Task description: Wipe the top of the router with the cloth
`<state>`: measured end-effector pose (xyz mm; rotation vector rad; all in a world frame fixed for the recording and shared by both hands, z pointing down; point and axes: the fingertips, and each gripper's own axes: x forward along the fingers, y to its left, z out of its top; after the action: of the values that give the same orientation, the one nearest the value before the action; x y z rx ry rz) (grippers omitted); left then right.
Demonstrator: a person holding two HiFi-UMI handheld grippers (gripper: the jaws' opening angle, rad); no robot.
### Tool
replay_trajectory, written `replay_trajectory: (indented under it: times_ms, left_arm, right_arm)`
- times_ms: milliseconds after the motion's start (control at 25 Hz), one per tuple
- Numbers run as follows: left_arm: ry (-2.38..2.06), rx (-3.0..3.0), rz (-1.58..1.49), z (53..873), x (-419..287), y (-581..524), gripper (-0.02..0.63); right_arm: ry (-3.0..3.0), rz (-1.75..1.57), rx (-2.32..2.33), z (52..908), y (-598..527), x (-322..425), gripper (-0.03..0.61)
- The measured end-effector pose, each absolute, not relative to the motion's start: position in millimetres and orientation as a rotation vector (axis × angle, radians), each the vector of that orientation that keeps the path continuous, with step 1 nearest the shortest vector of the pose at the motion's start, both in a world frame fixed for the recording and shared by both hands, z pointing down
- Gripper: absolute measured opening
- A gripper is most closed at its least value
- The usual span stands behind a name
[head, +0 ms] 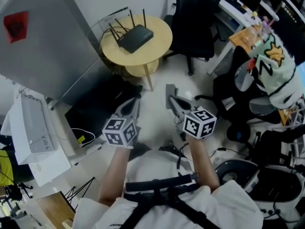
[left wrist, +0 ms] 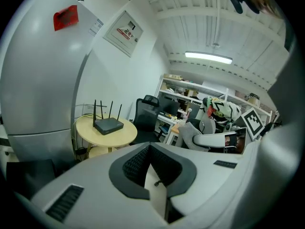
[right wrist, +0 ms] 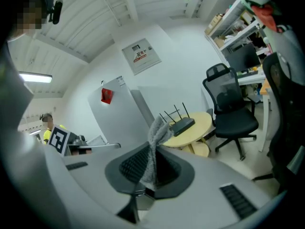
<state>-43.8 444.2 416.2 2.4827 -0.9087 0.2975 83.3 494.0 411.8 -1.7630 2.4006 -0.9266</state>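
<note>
Head view first: where do we find the router?

We find the router (head: 136,36) lying flat near the middle of the round wooden table (head: 161,42). Its antennas stand up along the edge that faces the tall grey cabinet (head: 47,46).

And the cloth?

We see the cloth (right wrist: 156,137) best in the right gripper view. It is a grey, fuzzy strip pinched between the dark ribbed pads (right wrist: 133,165) of the right gripper (right wrist: 152,171), with its free end sticking up past the tips. The jaws are pressed together on it. From that camera the cloth overlaps the table's near edge. In the head view, though, we hold that gripper over the pale floor (head: 153,105), well apart from the table, so cloth and router are not touching.

What about our left gripper?

The left gripper (left wrist: 150,149) has its jaws brought together at the tips, and we see nothing held between them. Only a slice of floor shows in the gap nearer the camera. It points toward the table as well, and in its own view the router sits to the left of the jaw line.

How do the two grippers stand to each other?

We hold them side by side in front of us, near each other but apart. Their marker cubes (head: 120,131) face up, each above one of our forearms (head: 116,171). A black office chair (head: 190,18) stands just beside the table's right edge.
</note>
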Motion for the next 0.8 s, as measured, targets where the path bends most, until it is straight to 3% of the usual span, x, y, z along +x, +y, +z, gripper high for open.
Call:
replay_trajectory:
  times_ms: [400, 800]
  left_arm:
    - [-0.945, 2.437, 0.344, 438.9, -7.2, 454.4, -0.011]
    - [-0.938, 2.428, 0.325, 450.5, 16.9, 328.5, -0.011]
  right_arm:
    - [2.439, -0.954, -1.713, 432.4, 492.9, 111.3, 0.035]
    - [2.492, -0.995, -1.699, 446.1, 379.3, 125.2, 0.035]
